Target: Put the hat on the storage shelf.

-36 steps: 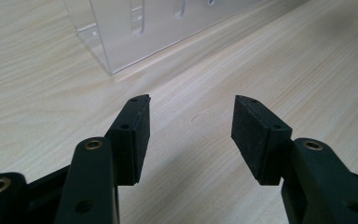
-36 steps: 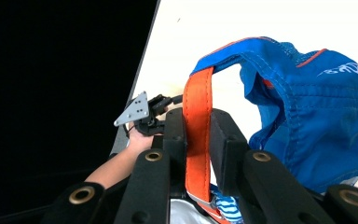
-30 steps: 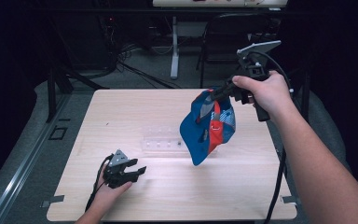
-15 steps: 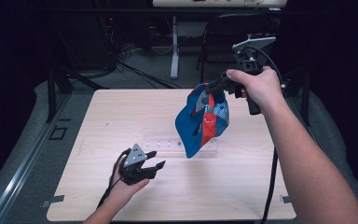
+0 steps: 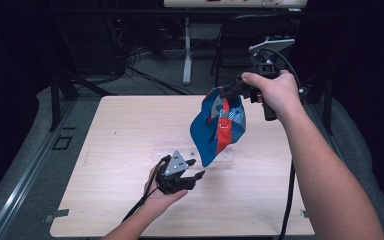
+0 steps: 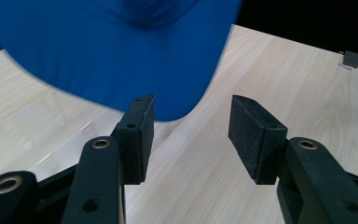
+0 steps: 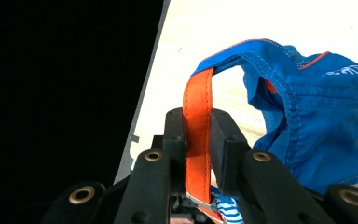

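Observation:
A blue cap (image 5: pixel 214 134) with an orange strap (image 7: pixel 196 93) hangs over the middle right of the wooden table (image 5: pixel 125 125). My right gripper (image 5: pixel 226 93) holds it up from above, shut on the strap, as the right gripper view (image 7: pixel 198 128) shows close up. The cap's brim points down towards the table. My left gripper (image 5: pixel 196 169) sits low, just left of and below the brim. In the left gripper view (image 6: pixel 191 135) its jaws stand open and have just been closing a little; nothing lies between them, and the blue brim (image 6: pixel 121 46) hangs just beyond the fingertips.
A clear plastic piece (image 5: pixel 172 149) lies flat on the table under the cap. Black cables trail from both grippers off the near edge. Beyond the far edge stand dark furniture legs and cables on the floor.
My left gripper has moved right and up across the table, towards the cap's brim. The right hand and the cap have hardly shifted.

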Demonstrator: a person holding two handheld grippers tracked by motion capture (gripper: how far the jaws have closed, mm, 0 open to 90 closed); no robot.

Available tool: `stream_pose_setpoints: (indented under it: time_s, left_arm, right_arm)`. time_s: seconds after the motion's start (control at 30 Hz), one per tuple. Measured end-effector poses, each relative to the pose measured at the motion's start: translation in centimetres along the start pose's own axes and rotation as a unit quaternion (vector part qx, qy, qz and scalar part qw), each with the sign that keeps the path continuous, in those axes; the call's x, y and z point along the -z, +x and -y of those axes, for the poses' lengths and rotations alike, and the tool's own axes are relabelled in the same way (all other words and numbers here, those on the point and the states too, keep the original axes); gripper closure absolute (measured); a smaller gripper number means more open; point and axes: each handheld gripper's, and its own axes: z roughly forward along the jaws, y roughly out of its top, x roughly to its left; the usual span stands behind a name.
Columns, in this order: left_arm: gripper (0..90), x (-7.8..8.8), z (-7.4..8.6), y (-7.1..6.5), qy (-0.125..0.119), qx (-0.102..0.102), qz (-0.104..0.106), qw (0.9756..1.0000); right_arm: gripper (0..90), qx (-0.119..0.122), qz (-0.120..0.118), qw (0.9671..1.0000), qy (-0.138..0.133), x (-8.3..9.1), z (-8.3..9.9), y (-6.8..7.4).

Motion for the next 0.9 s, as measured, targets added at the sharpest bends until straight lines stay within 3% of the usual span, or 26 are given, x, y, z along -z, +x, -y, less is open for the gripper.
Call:
stream_pose_setpoints:
  time_s: [0.17, 0.33, 0.5, 0.9]
  left_arm:
    - [51.0, -1.1, -0.5, -0.9, 0.003, -0.013, -0.017, 0.9998]
    - [58.3, -1.6, -0.7, -0.7, 0.002, -0.002, -0.027, 0.9996]
    - [72.9, -1.3, -0.6, -0.5, -0.002, -0.001, -0.036, 0.9993]
    - [81.9, -0.3, -0.4, 0.5, -0.004, 0.004, -0.045, 0.9990]
  right_arm:
    - [77.7, 0.005, 0.002, 1.0000, 0.001, -0.4, 0.1, -0.1]
    - [77.6, 0.005, 0.002, 1.0000, 0.004, -0.6, 0.1, -0.3]
    - [77.5, 0.002, -0.001, 1.0000, 0.002, -0.7, 0.2, -0.3]
    - [77.5, 0.006, -0.001, 1.0000, 0.004, -1.1, 0.2, 0.1]
